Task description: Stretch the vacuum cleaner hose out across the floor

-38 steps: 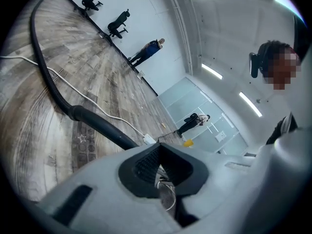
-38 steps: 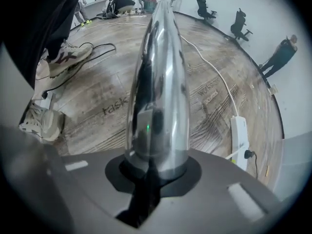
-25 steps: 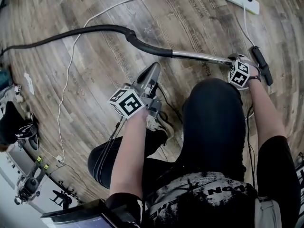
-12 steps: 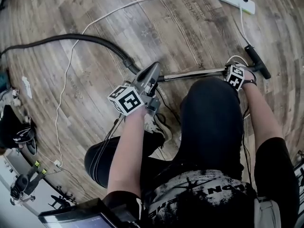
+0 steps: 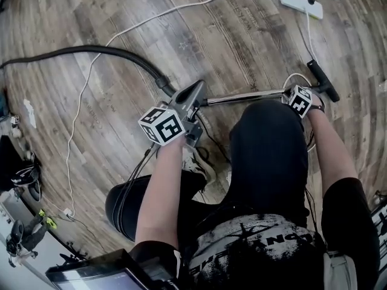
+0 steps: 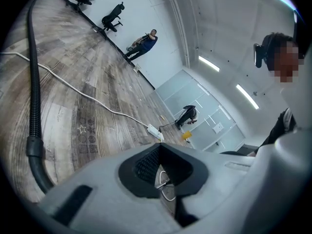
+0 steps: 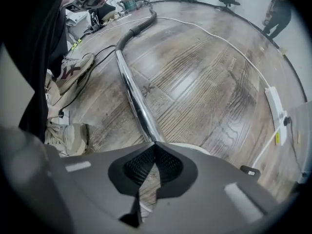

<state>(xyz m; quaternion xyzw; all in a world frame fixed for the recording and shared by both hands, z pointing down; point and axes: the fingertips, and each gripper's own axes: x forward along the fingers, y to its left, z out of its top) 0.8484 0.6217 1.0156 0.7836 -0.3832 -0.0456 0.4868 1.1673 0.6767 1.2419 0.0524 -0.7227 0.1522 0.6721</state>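
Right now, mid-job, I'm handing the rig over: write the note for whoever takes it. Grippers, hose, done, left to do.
Left gripper: shut and empty, above the floor, near where the black hose meets the chrome tube.
Right gripper: jaws just closed, now shut. Its tips are at the tube, with nothing seen between the pads.
Hose: lies on the floor, curving away from its cuff. The tube lies flat.
Done: hose and tube are laid out, but not straight.
Left: regrip and pull the curve out.
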